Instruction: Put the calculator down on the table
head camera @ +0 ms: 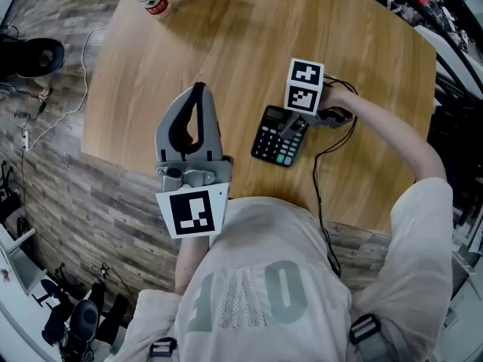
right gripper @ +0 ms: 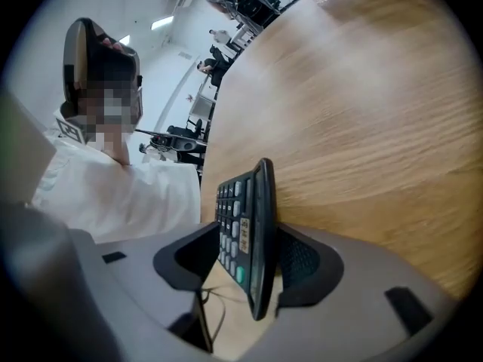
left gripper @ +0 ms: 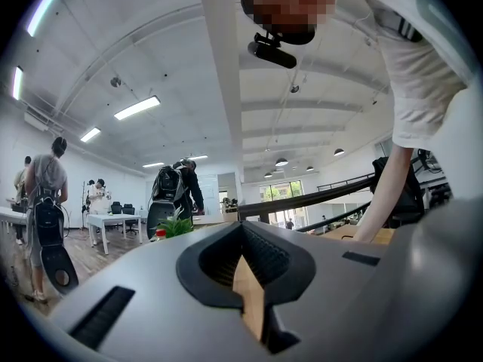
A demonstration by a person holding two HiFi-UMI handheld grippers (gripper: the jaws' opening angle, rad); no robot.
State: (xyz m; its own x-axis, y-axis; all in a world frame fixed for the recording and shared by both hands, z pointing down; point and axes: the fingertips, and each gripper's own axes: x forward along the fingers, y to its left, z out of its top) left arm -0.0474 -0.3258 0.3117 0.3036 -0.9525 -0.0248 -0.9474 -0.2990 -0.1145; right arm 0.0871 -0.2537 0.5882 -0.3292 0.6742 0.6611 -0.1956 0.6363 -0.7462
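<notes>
Calculator appears set down on the counter. My right fingers stand wide around it, unclamped. Left fingers closed, empty. Withdrawal remains.

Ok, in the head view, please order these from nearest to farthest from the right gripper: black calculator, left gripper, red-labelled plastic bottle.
1. Black calculator, between the right gripper's open tongs.
2. Grey left gripper, to the calculator's left, near the wooden table's front edge.
3. Red-labelled plastic bottle, at the table's far left edge.
</notes>
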